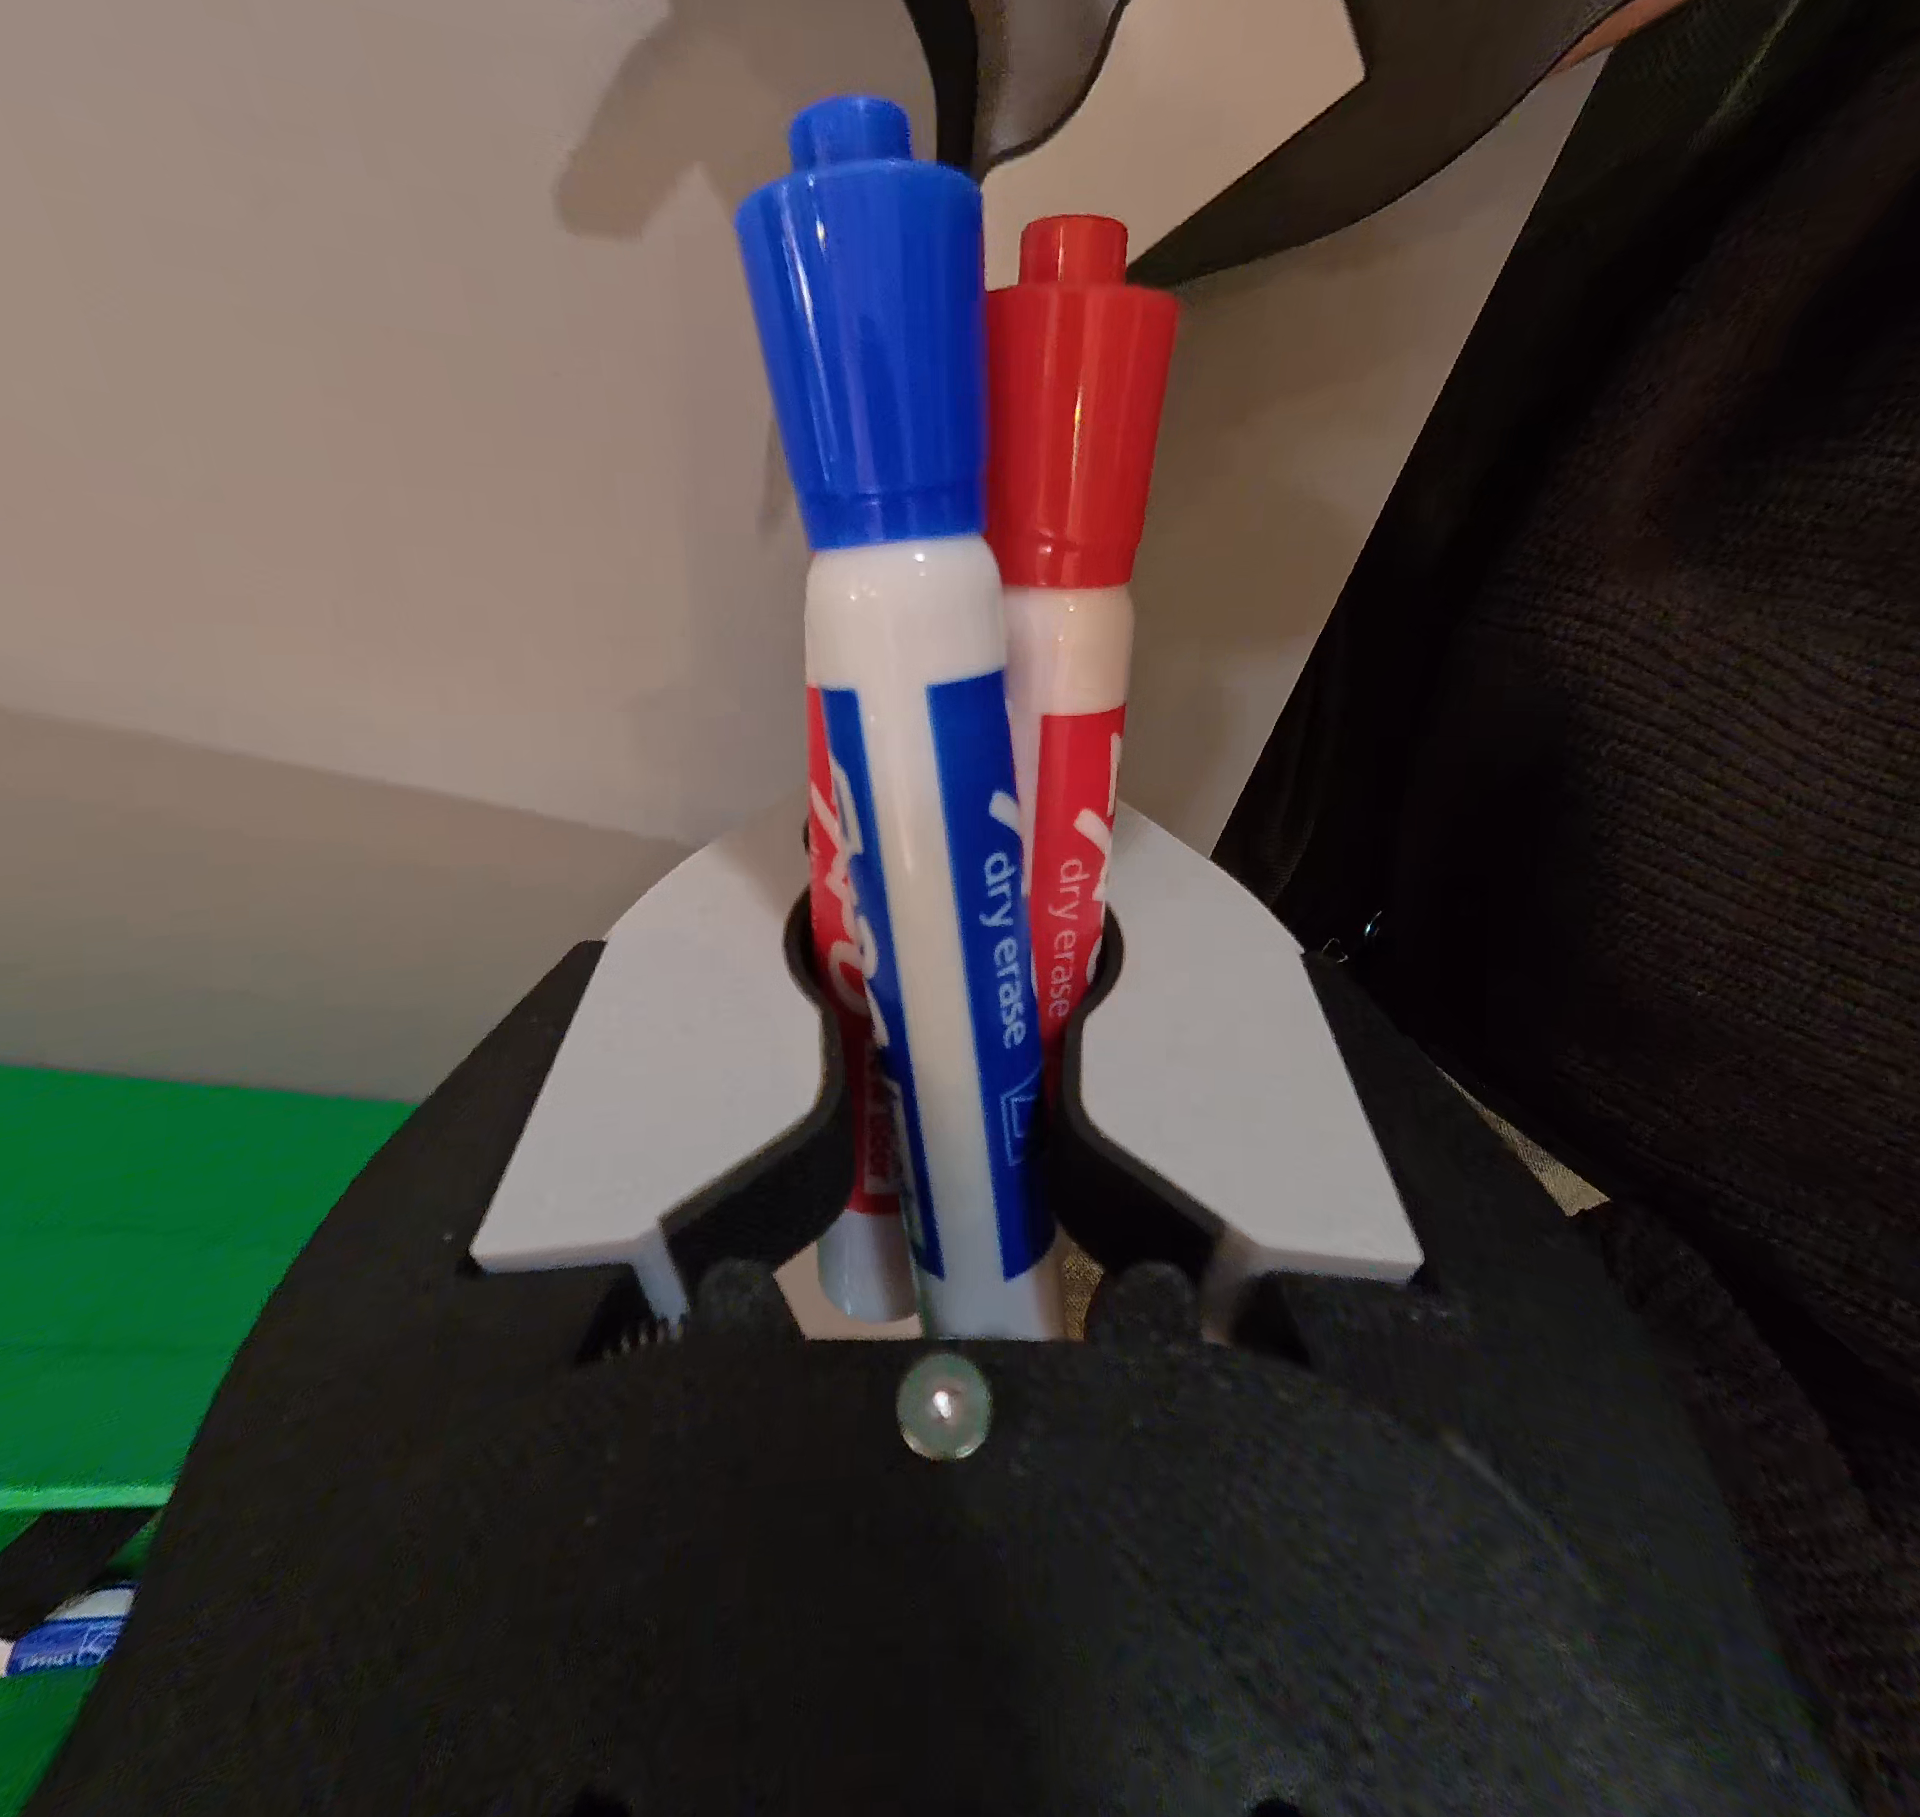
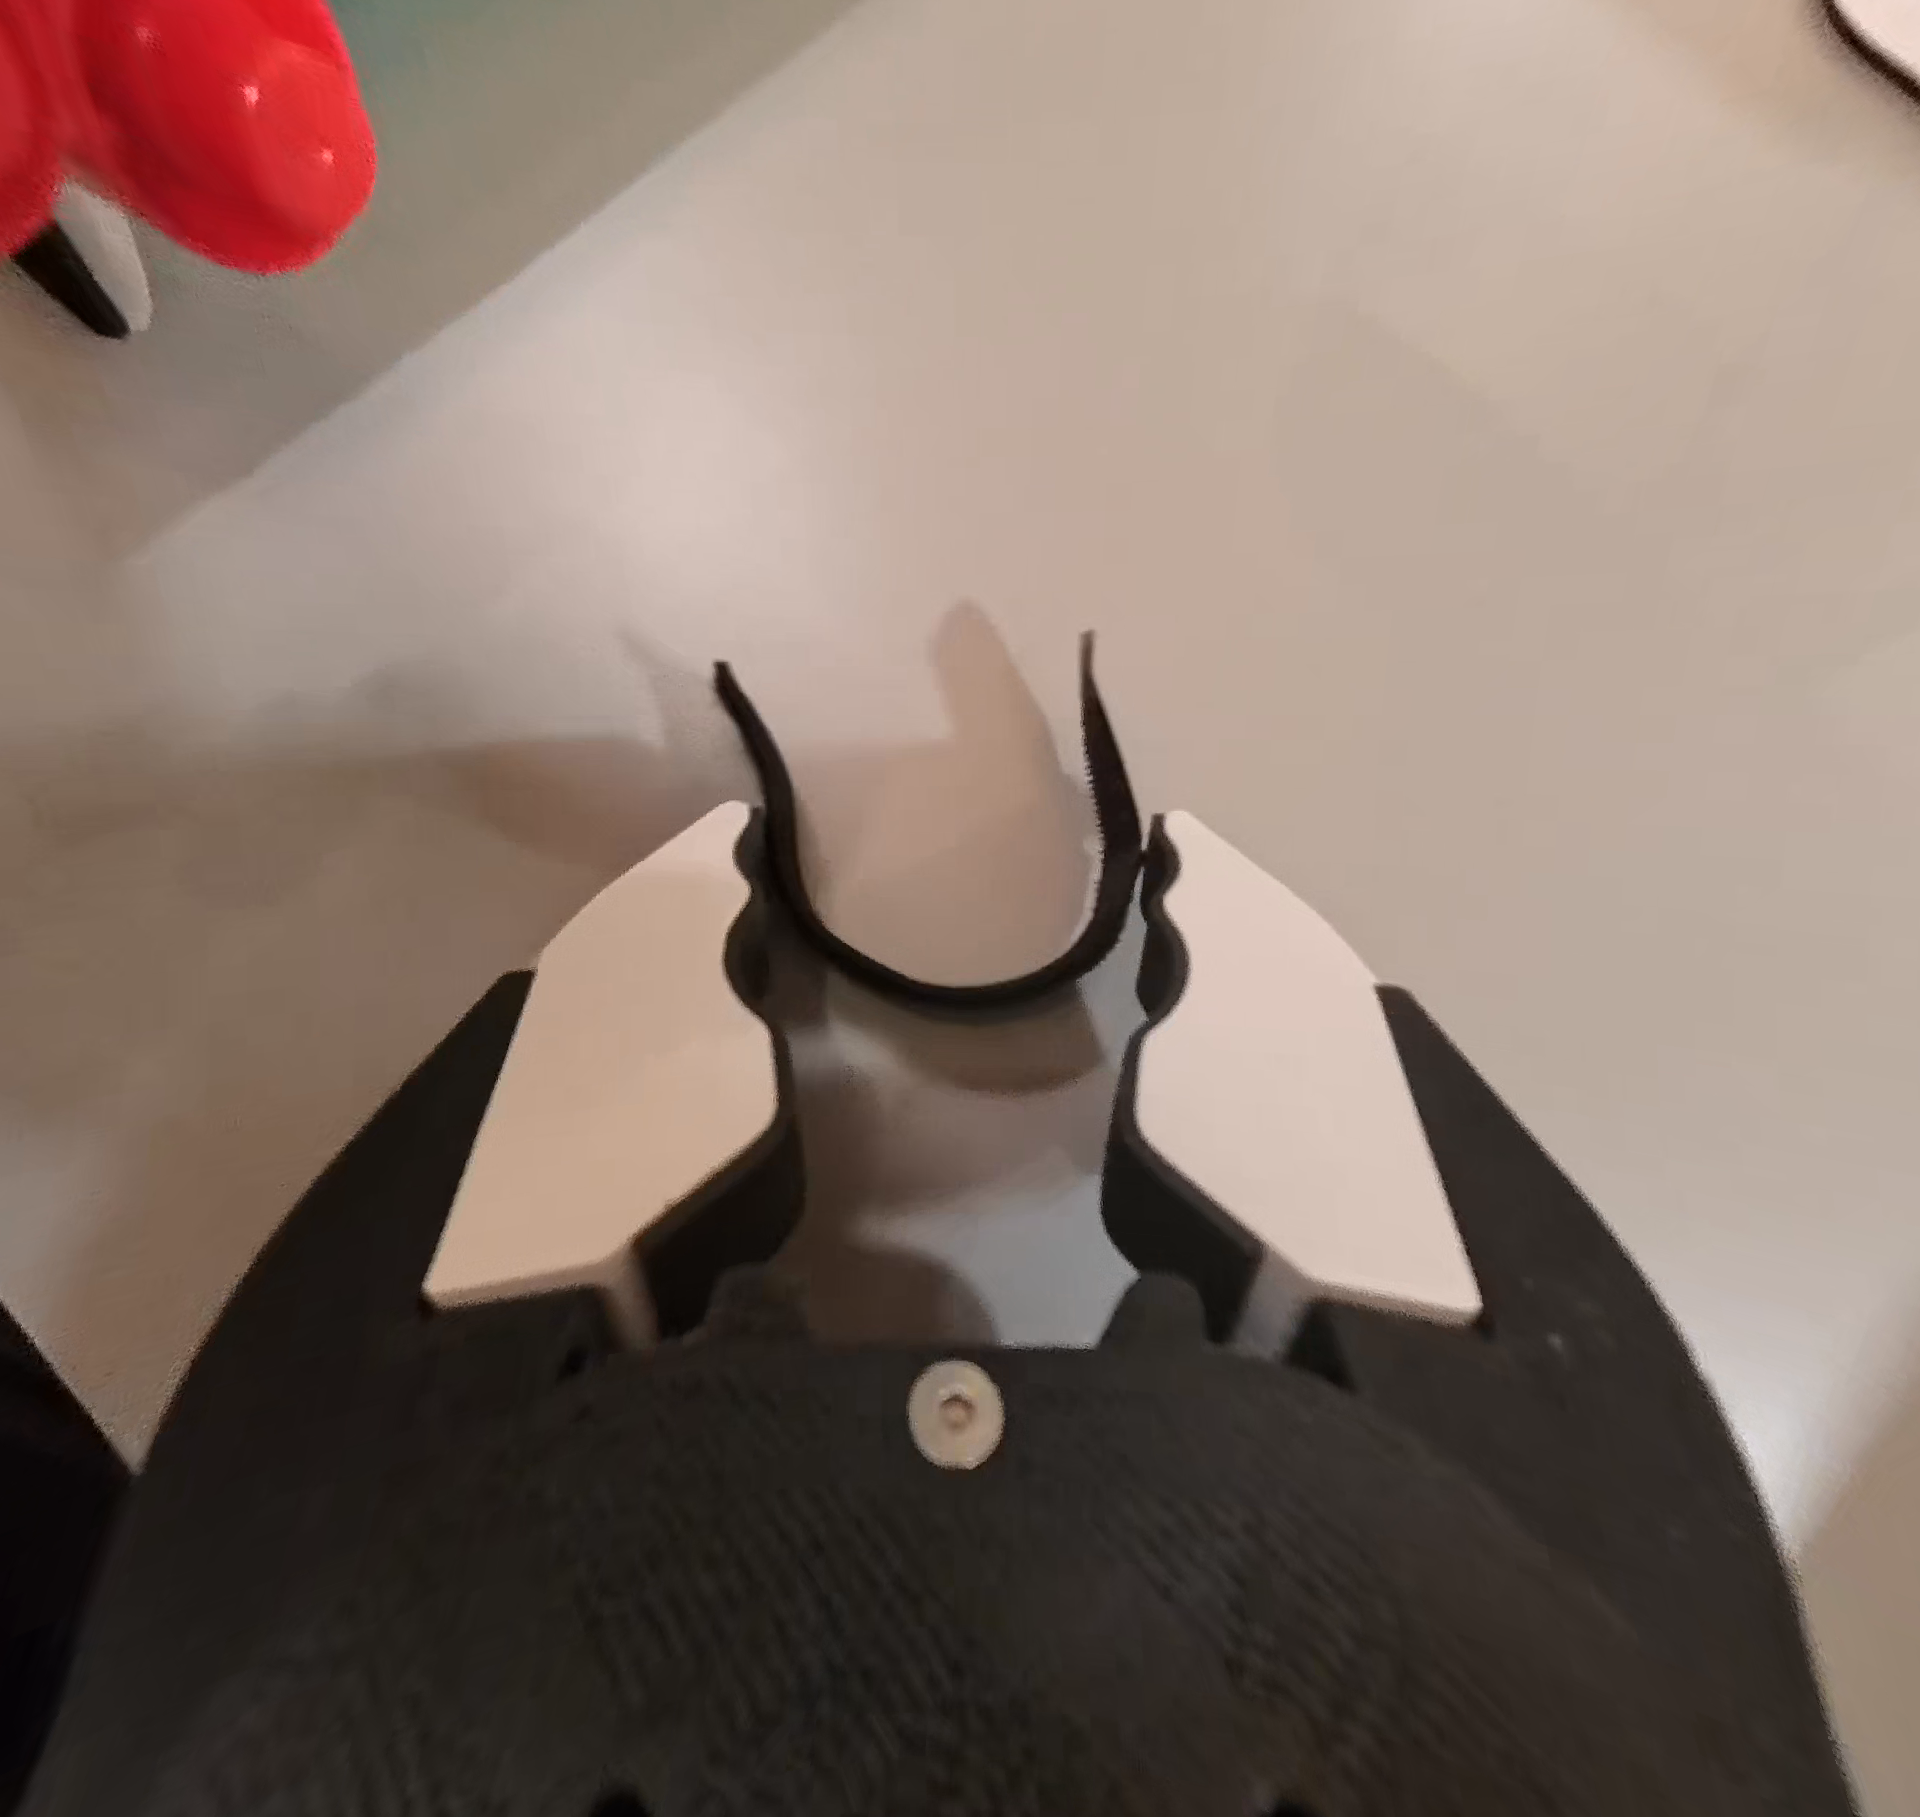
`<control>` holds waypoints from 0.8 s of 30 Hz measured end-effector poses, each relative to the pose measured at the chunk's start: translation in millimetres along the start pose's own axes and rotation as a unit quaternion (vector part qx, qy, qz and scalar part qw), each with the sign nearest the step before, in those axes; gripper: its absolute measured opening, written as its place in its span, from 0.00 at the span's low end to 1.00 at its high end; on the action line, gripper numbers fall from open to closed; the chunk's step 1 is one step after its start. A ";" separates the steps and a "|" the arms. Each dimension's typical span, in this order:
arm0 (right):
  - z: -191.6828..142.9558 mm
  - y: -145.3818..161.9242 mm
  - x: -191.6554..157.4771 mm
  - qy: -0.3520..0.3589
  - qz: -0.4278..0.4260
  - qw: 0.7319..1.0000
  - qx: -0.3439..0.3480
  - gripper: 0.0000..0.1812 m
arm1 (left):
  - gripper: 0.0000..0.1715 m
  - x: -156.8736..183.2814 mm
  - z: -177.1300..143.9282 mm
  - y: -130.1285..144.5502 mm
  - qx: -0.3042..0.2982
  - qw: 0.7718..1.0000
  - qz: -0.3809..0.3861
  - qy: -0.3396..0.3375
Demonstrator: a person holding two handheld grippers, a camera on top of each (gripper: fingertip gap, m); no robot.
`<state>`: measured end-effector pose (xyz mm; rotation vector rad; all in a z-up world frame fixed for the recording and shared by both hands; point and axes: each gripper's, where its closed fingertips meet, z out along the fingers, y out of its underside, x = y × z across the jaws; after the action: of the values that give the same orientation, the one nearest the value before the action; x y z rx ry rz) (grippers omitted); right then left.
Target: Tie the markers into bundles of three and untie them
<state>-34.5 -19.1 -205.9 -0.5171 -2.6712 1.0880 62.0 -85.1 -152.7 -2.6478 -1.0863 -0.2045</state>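
My left gripper (image 1: 961,894) is shut on a bundle of dry-erase markers that stand upright between its fingers. A blue-capped marker (image 1: 883,396) is in front and a red-capped marker (image 1: 1081,437) is behind it on the right. Another red-labelled body shows left of the blue one. My right gripper (image 2: 951,822) holds a black strap (image 2: 935,978) bent into a U between its fingers, with both ends pointing forward. The right gripper with its strap (image 1: 935,11) also shows at the top of the left wrist view, just above the marker caps. The red cap (image 2: 208,105) shows at the upper left of the right wrist view.
A pale table surface (image 2: 1351,417) lies below. A green surface (image 1: 156,1300) is at the left, with another marker (image 1: 73,1642) by it. A person's dark knit sleeve (image 1: 1610,728) fills the right side. A white rounded object (image 2: 1881,11) sits at the far right corner.
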 end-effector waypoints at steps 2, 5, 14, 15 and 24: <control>-0.7 0.8 -1.0 -0.001 -0.004 1.000 -0.001 0.36 | 0.25 -0.6 -0.4 0.4 0.000 1.000 -0.001 -0.001; -0.9 2.0 -2.6 -0.009 -0.010 1.000 -0.003 0.30 | 0.25 -0.1 -0.4 0.2 0.001 1.000 0.000 -0.001; -13.5 -2.3 0.2 -0.062 0.026 0.997 0.026 0.21 | 0.25 -3.3 -2.7 1.0 0.008 1.000 -0.001 -0.004; -16.7 -4.7 0.1 -0.074 0.040 0.996 0.035 0.21 | 0.25 -4.0 -2.5 1.9 0.008 1.000 -0.003 -0.003; -22.0 3.9 -10.5 -0.136 0.079 0.987 0.023 0.36 | 0.25 -4.0 2.4 2.2 0.000 1.000 -0.005 0.001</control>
<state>-16.9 -6.7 -193.8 -0.6216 -2.8670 1.3513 60.8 -88.5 -156.3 -2.6434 -1.0985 -0.2092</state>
